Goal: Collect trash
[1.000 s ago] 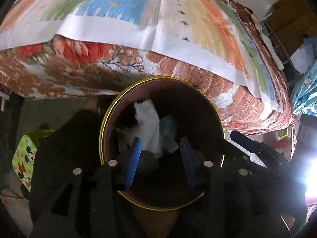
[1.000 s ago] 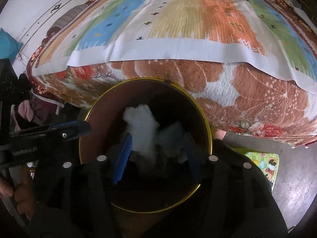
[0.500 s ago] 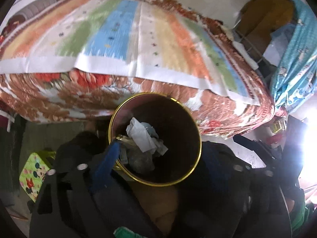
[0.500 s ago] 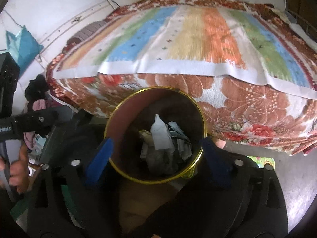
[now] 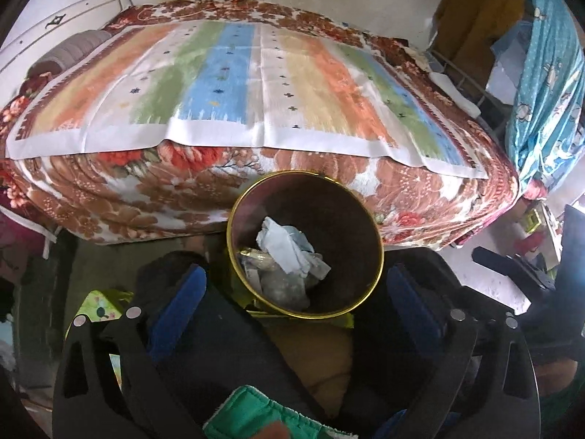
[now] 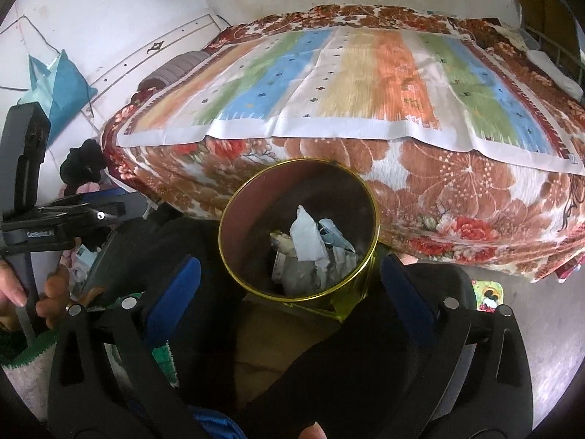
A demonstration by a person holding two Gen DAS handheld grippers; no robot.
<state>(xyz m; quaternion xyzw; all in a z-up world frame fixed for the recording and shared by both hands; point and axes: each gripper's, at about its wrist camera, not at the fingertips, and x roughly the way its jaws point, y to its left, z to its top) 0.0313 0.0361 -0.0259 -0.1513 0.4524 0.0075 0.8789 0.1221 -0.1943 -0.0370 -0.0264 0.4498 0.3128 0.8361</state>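
Left tongs (image 5: 298, 289), right tongs (image 6: 292, 278): just opened wide, empty.

bin (image 5: 305, 245) base hidden | trash (image 6: 310, 252) under tissue indistinct

Round bin (image 5: 360, 234), gold rim, dark inside, holding crumpled white paper (image 5: 283, 247) and other scraps. Left gripper (image 5: 299, 287) above it, blue pads wide apart after just opening, nothing between them. Bed (image 5: 109, 197) behind, floral blanket under a striped cloth (image 5: 234, 87).
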